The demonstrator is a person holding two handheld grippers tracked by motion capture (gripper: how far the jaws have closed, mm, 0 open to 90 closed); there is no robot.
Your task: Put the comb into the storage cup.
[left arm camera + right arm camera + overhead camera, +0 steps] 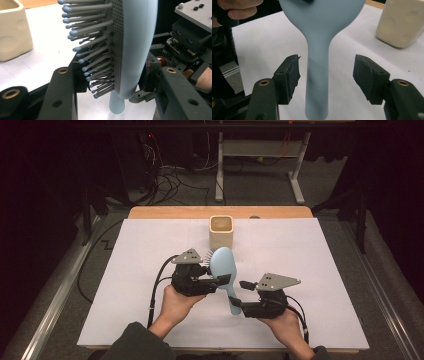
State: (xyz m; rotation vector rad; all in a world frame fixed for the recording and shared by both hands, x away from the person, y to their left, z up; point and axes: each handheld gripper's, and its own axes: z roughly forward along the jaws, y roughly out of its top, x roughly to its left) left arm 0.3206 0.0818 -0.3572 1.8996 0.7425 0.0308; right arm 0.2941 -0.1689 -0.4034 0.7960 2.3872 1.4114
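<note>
A light blue hairbrush (222,265) with grey bristles is held above the white sheet, head toward the far side and handle toward the person. My left gripper (219,281) is shut on the lower part of its head. In the left gripper view one jaw sits against the bristles and the other behind the hairbrush's smooth back (135,50), with the left gripper (117,75) closed around it. My right gripper (241,294) stands open around the handle. Its pads (289,72) are on either side of the hairbrush handle (318,75) with a gap on both sides of the right gripper (328,73).
A cream square cup (221,232) stands upright on the white sheet (300,250) just beyond the brush, also seen as the cup (12,32) and the cup (404,22). A wooden table edge (165,212) runs along the far side. Cables trail from both grippers.
</note>
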